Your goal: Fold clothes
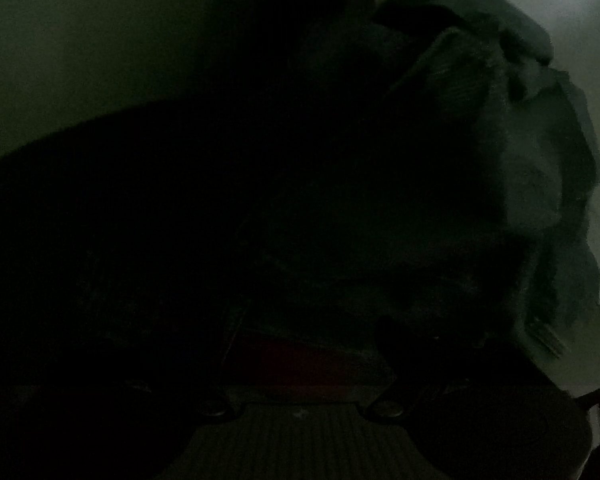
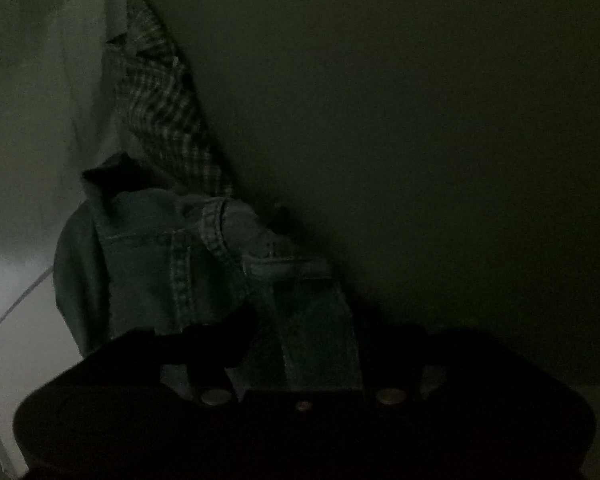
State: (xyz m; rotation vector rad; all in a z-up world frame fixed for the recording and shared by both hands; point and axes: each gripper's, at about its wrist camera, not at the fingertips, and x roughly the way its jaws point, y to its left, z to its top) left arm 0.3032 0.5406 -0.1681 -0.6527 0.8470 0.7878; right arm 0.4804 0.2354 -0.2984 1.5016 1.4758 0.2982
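Both views are very dark. In the right wrist view a blue denim garment [image 2: 188, 264] with stitched seams hangs bunched in front of me, with a checked cloth [image 2: 160, 112] above it. My right gripper [image 2: 304, 344] is low in the frame; denim runs down between its dark fingers [image 2: 220, 344], and the jaws look closed on it. In the left wrist view a crumpled pile of greyish clothes [image 1: 532, 152] lies at the right. My left gripper [image 1: 304, 352] is almost lost in shadow against dark fabric [image 1: 260, 200].
A pale surface [image 1: 60, 60] shows at the upper left of the left wrist view. A light wall or floor [image 2: 20, 160] lies left of the denim, and a plain dark wall [image 2: 420, 120] fills the right.
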